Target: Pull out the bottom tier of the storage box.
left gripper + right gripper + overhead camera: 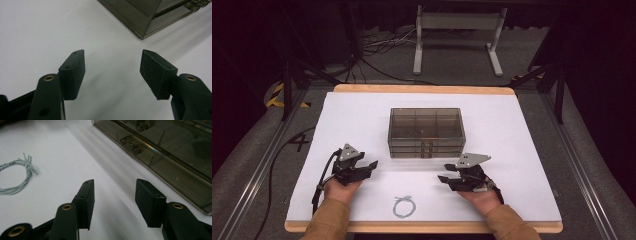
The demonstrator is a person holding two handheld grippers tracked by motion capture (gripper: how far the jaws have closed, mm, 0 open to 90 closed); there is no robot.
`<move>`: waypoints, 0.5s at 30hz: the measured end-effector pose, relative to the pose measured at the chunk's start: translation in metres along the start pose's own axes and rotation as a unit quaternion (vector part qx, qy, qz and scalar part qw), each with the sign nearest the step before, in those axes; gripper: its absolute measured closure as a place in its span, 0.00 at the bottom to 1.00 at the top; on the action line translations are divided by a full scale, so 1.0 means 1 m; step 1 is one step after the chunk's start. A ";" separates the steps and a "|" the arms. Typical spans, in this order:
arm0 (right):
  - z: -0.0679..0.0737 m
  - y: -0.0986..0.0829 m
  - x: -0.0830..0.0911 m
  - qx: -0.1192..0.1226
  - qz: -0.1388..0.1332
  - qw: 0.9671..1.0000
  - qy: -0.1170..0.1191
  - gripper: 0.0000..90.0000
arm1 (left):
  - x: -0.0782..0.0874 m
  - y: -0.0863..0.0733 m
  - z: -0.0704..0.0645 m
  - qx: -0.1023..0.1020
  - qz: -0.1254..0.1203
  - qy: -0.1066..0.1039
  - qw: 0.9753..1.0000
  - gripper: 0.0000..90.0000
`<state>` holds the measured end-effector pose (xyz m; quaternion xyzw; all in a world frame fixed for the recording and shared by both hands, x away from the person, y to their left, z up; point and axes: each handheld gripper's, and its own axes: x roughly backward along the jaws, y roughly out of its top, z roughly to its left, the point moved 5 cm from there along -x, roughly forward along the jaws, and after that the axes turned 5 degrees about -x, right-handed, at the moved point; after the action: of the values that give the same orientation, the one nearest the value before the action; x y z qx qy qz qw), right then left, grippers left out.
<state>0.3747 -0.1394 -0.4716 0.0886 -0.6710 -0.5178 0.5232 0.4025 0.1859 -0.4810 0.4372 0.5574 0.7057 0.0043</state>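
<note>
A smoky clear plastic drawer box stands in the middle of the white table, its small latches facing the person. A loop of pale twisted string lies near the front edge. My left gripper rests left of the box, held in a hand, its jaws open and empty; in the left gripper view the box corner lies ahead to the right. My right gripper rests right of centre, open and empty. In the right gripper view the box is close on the right and the string on the left.
The white sheet covers a wooden tabletop. Beyond the table stand a grey metal frame and cables on the dark floor. Bare white surface lies around the box on all sides.
</note>
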 end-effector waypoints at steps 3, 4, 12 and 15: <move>0.004 0.001 -0.004 0.008 -0.002 1.000 0.006 0.55 | 0.000 0.000 0.000 0.000 0.000 0.000 1.000 0.42; 0.006 0.001 -0.005 0.014 -0.005 1.000 0.007 0.54 | 0.000 0.000 0.000 0.000 0.000 0.000 1.000 0.42; 0.011 0.001 -0.013 0.035 -0.011 0.999 0.019 0.52 | 0.000 0.000 0.000 0.000 0.000 -0.001 1.000 0.42; 0.012 0.002 -0.014 0.037 -0.013 0.999 0.019 0.52 | 0.000 0.000 0.000 0.000 0.001 -0.001 1.000 0.42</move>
<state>0.3722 -0.1223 -0.4776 0.1270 -0.6786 -0.4975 0.5253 0.4024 0.1856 -0.4811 0.4385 0.5569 0.7054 0.0043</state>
